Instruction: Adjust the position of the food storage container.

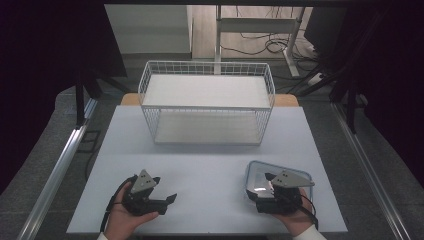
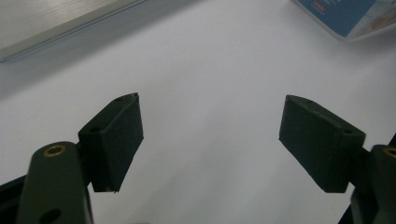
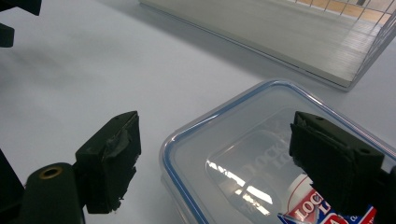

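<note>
A clear plastic container [image 1: 253, 171] with a blue-rimmed lid lies flat on the white table [image 1: 210, 165] at the front right. My right gripper [image 1: 259, 186] hovers over its near side. In the right gripper view my right gripper [image 3: 215, 116] is open: one jaw hangs over the container's lid [image 3: 243, 154], the other over bare table beside it, and neither pad presses on it. My left gripper [image 1: 165, 189] rests at the front left, pointing right. Its jaws stand wide in the left gripper view [image 2: 211, 100] with nothing between them. A corner of the container [image 2: 345, 16] shows far ahead.
A white wire rack [image 1: 206, 107] with two shelves stands at the back middle of the table; its lower shelf [image 3: 289, 32] lies just beyond the container. Metal rails [image 1: 55, 170] run along both sides of the table. Cables lie on the floor behind.
</note>
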{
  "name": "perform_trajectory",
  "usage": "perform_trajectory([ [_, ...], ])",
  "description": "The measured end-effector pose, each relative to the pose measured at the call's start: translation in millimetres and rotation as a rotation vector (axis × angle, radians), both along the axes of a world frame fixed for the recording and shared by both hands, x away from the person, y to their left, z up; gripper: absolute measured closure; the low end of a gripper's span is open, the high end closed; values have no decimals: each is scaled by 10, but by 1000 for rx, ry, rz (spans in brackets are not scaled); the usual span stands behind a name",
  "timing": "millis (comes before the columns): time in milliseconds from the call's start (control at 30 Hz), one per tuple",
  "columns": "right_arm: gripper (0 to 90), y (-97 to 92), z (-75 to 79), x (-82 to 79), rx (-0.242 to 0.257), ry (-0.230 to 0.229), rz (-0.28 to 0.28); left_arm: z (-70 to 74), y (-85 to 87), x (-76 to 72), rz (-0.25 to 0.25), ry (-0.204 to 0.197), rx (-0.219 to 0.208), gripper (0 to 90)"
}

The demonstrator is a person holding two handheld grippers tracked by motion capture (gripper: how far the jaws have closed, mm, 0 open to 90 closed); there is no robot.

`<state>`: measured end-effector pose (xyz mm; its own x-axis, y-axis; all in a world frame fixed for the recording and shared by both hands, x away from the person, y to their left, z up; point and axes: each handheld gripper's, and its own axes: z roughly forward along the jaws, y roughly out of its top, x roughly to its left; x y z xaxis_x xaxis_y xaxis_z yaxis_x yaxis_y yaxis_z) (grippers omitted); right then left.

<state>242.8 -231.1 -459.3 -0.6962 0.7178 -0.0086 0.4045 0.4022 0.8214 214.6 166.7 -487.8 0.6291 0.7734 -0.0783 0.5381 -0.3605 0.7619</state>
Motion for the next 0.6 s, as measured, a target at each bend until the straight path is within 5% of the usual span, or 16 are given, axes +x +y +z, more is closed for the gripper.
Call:
perform_trajectory([
  [600,187,-127,94,41,9,24,-18,44,38,-4,10,-14,-3,212],
])
